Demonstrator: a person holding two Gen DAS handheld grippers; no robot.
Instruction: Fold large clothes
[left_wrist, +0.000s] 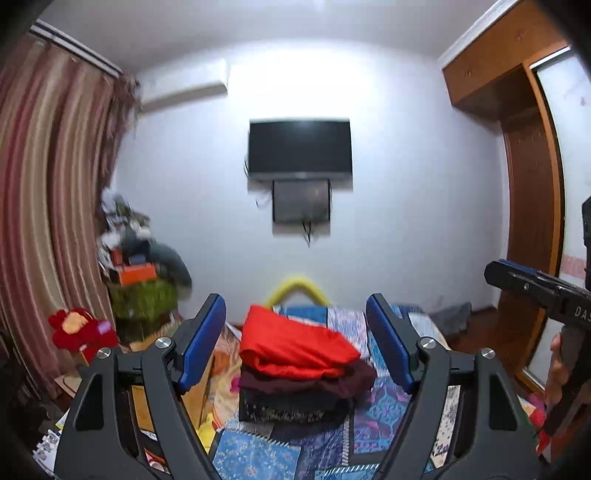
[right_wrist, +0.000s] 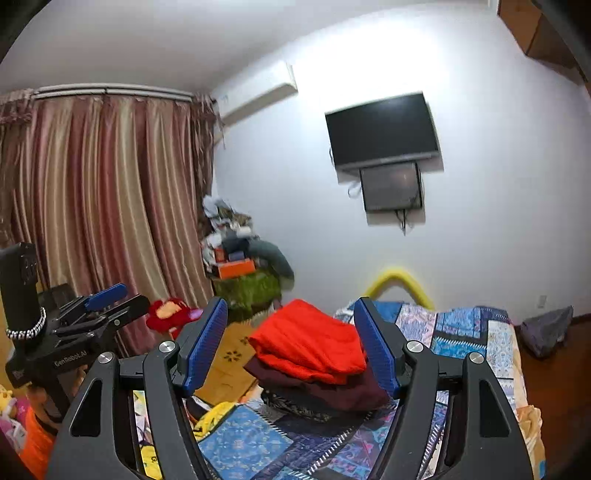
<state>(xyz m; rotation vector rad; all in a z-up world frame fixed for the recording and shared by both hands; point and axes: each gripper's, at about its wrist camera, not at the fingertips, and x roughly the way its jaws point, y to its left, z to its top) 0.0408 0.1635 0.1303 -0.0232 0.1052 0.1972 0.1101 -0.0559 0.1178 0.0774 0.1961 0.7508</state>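
A stack of folded clothes lies on the bed: a red garment (left_wrist: 295, 345) on top, a maroon one (left_wrist: 314, 386) under it, and a dark patterned one (left_wrist: 291, 408) at the bottom. The same red garment (right_wrist: 310, 341) shows in the right wrist view. My left gripper (left_wrist: 295, 325) is open and empty, raised above the bed, facing the stack. My right gripper (right_wrist: 291, 326) is open and empty, also raised and facing the stack. Each gripper shows in the other's view: the right one (left_wrist: 535, 291) at the right edge, the left one (right_wrist: 103, 299) at the left.
The bed has a blue patchwork cover (left_wrist: 258, 454). A TV (left_wrist: 299, 147) hangs on the far wall. Striped curtains (left_wrist: 44, 206) hang at the left. A cluttered pile (left_wrist: 140, 273) and a red plush toy (left_wrist: 81, 330) are beside the bed. A wooden wardrobe (left_wrist: 532, 184) stands at the right.
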